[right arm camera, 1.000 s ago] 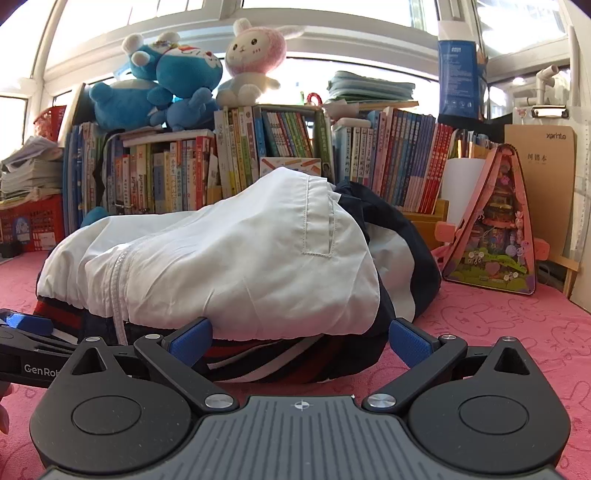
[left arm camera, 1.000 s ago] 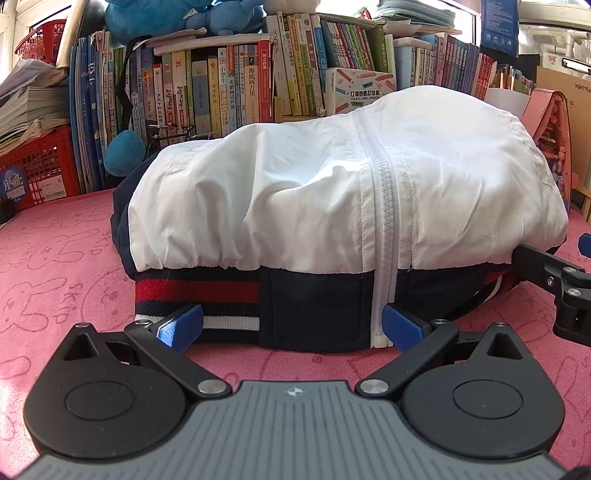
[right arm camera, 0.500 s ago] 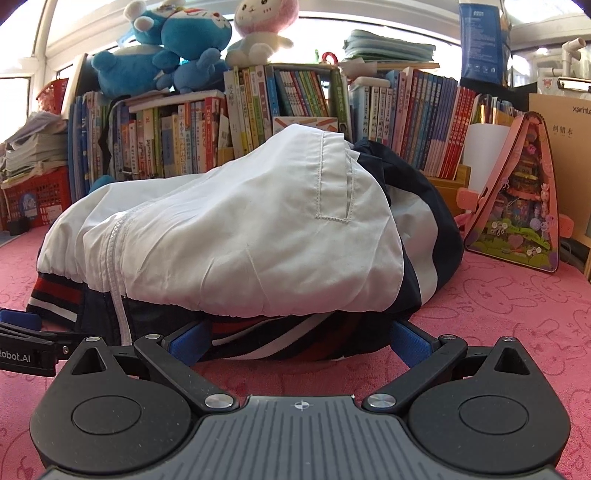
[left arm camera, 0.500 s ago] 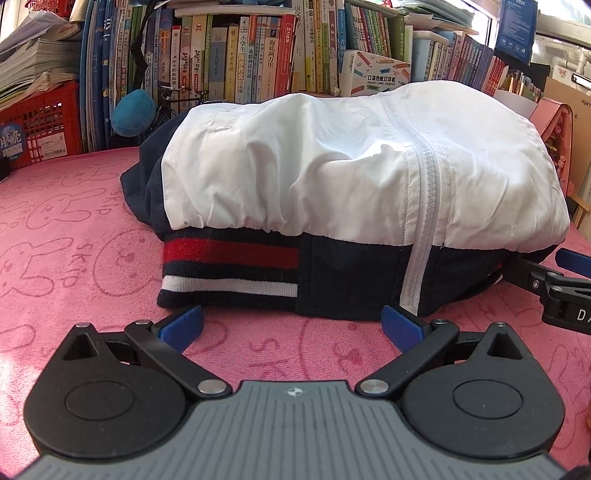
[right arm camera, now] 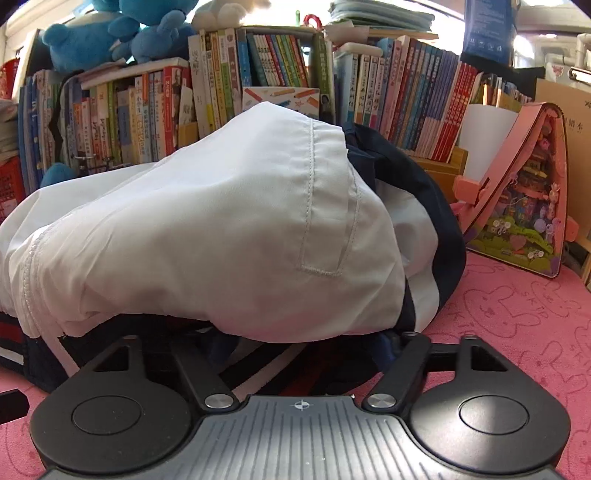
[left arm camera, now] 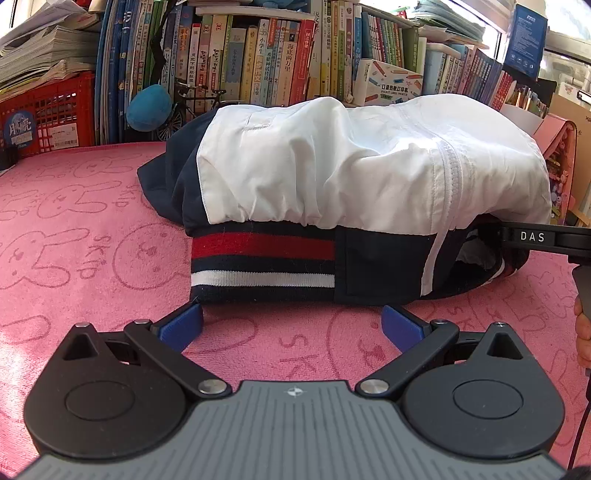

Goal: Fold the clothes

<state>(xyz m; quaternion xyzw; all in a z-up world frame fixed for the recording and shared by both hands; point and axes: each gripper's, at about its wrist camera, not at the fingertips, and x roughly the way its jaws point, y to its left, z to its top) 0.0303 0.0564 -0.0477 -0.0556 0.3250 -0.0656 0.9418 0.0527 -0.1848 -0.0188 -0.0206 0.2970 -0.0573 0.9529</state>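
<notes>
Two grippers, one jacket (left arm camera: 351, 206) lying crosswise mid-frame on the pink mat (left arm camera: 74, 240). Your right gripper (right arm camera: 299, 343) is nearer, tips buried under its lower hem, jaws closing on fabric. Your left gripper (left arm camera: 291, 325) sits spread wide, just short of the striped hem (left arm camera: 262, 266).

Pink bunny-print cloth (left arm camera: 74, 229), crowded bookshelf (left arm camera: 280, 55), sunlit window behind (right arm camera: 280, 11)

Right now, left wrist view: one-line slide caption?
Open left gripper faces folded jacket on pink cloth; right gripper closing at its hem.
</notes>
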